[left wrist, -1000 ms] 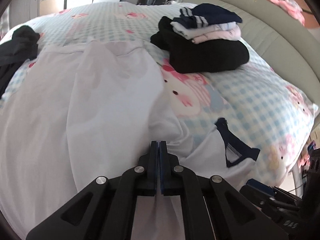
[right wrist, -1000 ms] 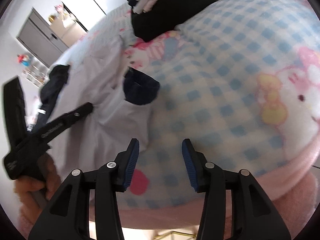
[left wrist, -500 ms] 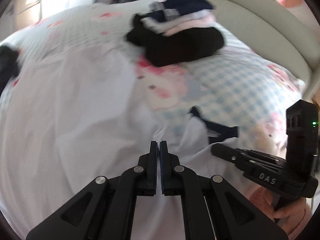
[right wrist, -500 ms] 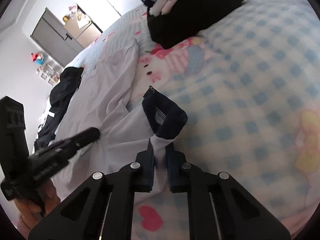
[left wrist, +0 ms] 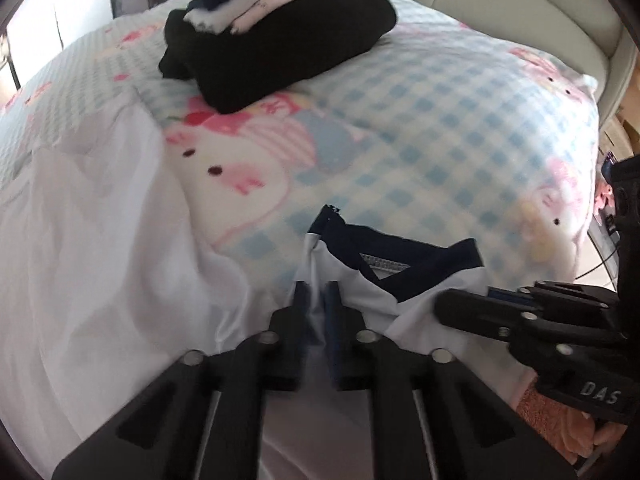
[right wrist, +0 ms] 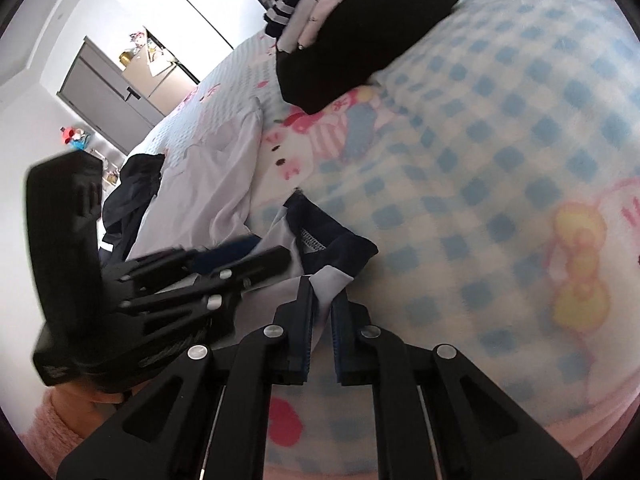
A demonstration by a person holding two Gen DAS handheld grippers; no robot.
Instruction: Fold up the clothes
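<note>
The shirt (left wrist: 100, 260) lies on the checked blanket (left wrist: 440, 120), its white body spread and rumpled across the left and its navy collar (left wrist: 420, 256) toward the near edge, well short of the folded stack (left wrist: 280, 32) at the back. The left gripper (left wrist: 316, 300) sits at the cloth just left of the collar; its jaws have just been opening and stand at a narrow gap. White fabric shows in that gap, but no firm pinch is apparent. Just right of the collar, the right gripper (right wrist: 322, 292) has just come shut, then eased a touch, and pinches a tuck of white fabric below the navy band. The likeliest trouble, I judge, is a lopsided lift. If only the right side is gripped, the shoulder line will hang askew and the fold will come out crooked. The cloth looks thin and slippery, so a shallow bite could slide out, or take only the top layer and leave the back panel dragging. The creased body at left may also bunch rather than lie flat.
</note>
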